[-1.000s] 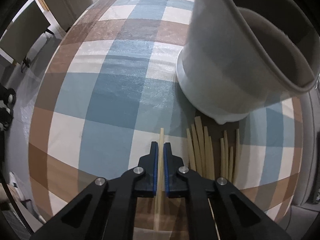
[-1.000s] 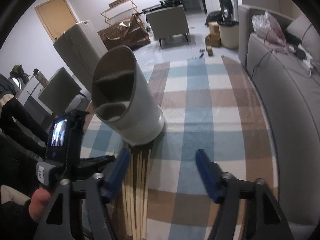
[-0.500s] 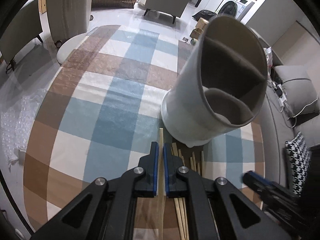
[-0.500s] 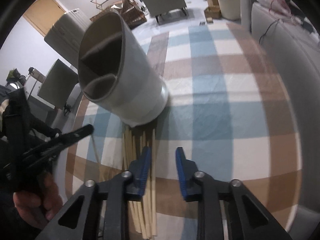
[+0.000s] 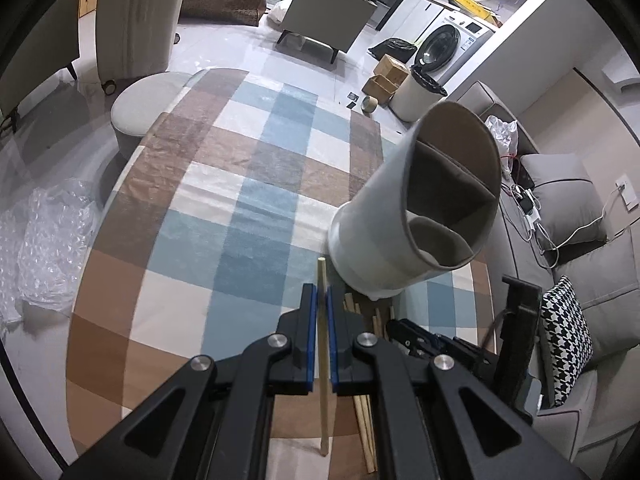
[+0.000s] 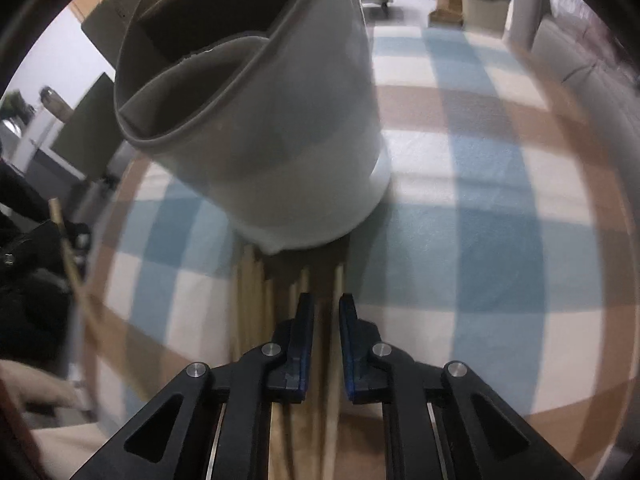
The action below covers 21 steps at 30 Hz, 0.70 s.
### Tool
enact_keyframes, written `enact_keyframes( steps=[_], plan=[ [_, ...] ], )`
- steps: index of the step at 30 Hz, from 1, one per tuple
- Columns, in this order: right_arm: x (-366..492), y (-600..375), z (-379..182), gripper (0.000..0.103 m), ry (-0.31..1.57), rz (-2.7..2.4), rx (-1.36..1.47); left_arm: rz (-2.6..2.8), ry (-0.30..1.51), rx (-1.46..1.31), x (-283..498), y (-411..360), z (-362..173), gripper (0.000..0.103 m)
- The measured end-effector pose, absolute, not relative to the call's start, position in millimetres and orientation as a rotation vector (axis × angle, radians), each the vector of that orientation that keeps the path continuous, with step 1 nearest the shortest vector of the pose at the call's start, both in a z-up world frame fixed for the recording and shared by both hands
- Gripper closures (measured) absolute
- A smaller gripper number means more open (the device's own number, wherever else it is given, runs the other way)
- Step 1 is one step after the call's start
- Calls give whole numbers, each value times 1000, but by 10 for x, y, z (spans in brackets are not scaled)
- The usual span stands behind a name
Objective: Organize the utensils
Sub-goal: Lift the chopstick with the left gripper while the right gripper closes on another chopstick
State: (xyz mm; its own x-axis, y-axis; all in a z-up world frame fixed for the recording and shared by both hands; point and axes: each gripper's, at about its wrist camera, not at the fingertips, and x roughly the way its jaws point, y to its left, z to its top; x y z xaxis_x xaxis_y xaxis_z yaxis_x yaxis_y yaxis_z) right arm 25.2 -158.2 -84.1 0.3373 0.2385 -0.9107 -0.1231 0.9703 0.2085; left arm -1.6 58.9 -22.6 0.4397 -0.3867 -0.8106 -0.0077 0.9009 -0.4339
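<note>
Looking from the left, we see bubble wrap point(image 5: 48, 240) on the floor, then a round stool point(image 5: 144, 108) by the checked cloth point(image 5: 240, 200). Our left gripper point(image 5: 320, 300) pinches one chopstick point(image 5: 323, 360), higher up than a second ago. The tall holder point(image 5: 400, 220) blocks the far end of the chopstick pile point(image 6: 256, 292). Our right gripper point(image 6: 326, 312) has dropped onto that pile, closing around a stick, not yet squeezing it.
</note>
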Motion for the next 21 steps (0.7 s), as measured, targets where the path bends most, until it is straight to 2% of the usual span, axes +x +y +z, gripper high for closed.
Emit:
enact_keyframes(
  steps=[3,11,21],
  plan=[
    [298,-1539,-870,97,1205,193,75,-241,1099,-414,-1,661,-239,102],
    [304,-1353,-851,99,1165,138,-81,-249,1097,-426,15,754,-239,102],
    [229,-1713,-696,100,1081,173,122,-266,1086,-359,-1,650,-170,102]
  ],
)
